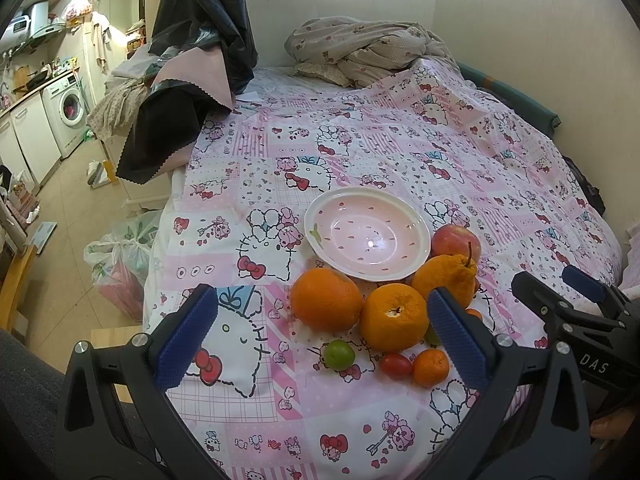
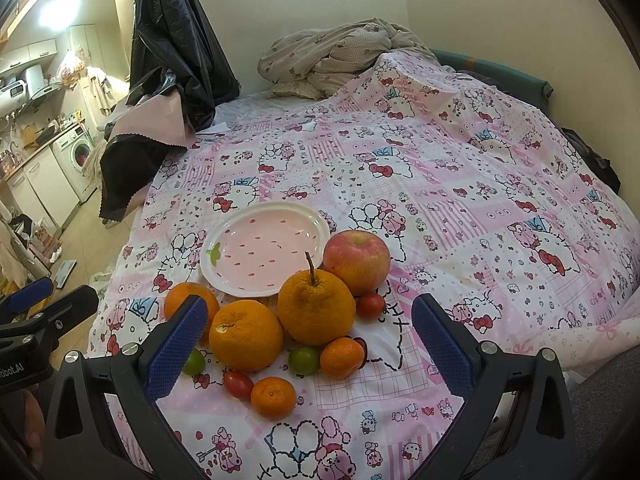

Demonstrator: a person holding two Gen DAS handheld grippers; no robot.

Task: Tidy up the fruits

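Fruit, one cluster, lying on a pink cartoon-print bedsheet [image 2: 460, 200] just in front of a plate. Contents: red-yellow apple [image 2: 356, 261], touching the plate's right rim; knobbly orange citrus with upright stem [image 2: 316, 306], touching the apple; round orange with torn peel at its top [image 2: 246, 335], beside the stemmed one; a third large orange [image 1: 326, 298] at the left of the group, partly hidden by a finger in the right wrist view. Small items nearer the cameras: two mandarins [image 2: 273, 397] [image 2: 342, 357], two green round fruits [image 2: 304, 359] [image 2: 195, 362], and red cherry tomatoes [image 2: 238, 385] [image 2: 370, 305]; a further dark red piece behind the right mandarin is too hidden to name. Plate [image 2: 224, 280]: shallow, pink with red flecks and white scalloped rim, holding nothing. Left gripper [image 1: 322, 340]: fingers spread wide, blue pads either side of the cluster, gripping nothing, above the sheet. Right gripper [image 2: 308, 344]: likewise spread wide and holding nothing, the fruit between its pads in view. Surroundings: crumpled beige quilt [image 2: 332, 60] at the far end of the bed; black plastic sheeting [image 2: 176, 52] hanging at the left; washing machine [image 1: 68, 110] and kitchen counter beyond; tied plastic bags [image 1: 120, 264] on the floor beside the bed.
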